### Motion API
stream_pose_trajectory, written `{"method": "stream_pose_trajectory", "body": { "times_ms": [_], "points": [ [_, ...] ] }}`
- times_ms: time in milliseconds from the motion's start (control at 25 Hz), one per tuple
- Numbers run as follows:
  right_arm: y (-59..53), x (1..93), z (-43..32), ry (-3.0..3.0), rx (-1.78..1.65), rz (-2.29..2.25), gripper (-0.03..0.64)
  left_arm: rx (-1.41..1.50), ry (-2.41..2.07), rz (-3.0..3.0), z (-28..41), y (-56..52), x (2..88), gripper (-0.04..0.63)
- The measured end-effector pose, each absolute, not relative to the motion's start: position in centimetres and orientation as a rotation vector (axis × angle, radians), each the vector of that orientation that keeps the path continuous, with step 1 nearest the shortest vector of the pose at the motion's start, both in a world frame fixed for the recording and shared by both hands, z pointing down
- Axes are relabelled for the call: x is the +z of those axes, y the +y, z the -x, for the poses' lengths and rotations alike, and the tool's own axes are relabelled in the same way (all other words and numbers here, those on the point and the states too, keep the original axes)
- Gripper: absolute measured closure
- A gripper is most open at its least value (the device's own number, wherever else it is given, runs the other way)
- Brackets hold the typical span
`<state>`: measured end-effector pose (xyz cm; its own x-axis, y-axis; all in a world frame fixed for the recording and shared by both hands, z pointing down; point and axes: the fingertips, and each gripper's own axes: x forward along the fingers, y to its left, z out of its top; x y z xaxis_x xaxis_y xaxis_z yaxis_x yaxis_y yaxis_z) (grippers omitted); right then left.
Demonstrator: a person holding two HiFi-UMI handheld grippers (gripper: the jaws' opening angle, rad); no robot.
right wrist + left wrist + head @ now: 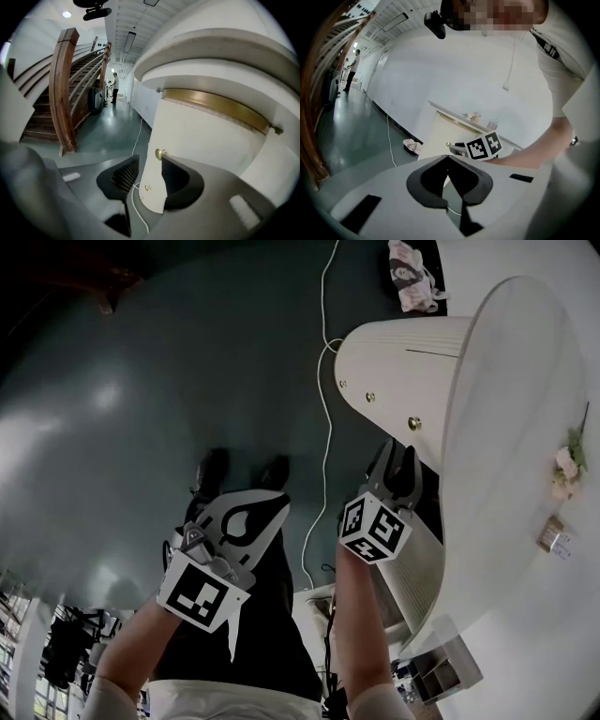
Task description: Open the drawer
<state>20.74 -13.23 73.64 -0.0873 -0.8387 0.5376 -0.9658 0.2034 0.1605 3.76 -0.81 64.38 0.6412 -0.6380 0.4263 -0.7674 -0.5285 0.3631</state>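
Note:
A curved white cabinet point(412, 362) with small brass knobs stands to the right. In the head view, my right gripper point(398, 470) sits just below its nearest knob point(413, 424). In the right gripper view, this gripper point(150, 171) is open. The cabinet's drawer front point(197, 140) fills the space ahead, and a brass knob point(160, 153) lies at the tip of the right-hand jaw, with no pad pressing on it. A second knob point(147, 188) shows lower down. My left gripper point(258, 512) hangs over the floor to the left, its tips touching point(447, 157) with nothing between them.
A white cable point(328, 427) runs along the dark green floor beside the cabinet. A pink bundle point(412, 277) lies further back. Flowers point(567, 465) stand on the cabinet top. A wooden staircase point(61, 93) rises at the left, with a person point(114, 86) far down the hall.

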Motion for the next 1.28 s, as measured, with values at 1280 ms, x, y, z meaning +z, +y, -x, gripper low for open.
{"method": "stream_pose_trajectory", "body": {
  "times_ms": [1280],
  "points": [
    [-17.0, 76.2, -22.2, -1.871, 0.102, -1.666, 0.557, 0.331, -1.055, -2.287, -3.6, 0.1, 68.6, 0.588]
  ]
}}
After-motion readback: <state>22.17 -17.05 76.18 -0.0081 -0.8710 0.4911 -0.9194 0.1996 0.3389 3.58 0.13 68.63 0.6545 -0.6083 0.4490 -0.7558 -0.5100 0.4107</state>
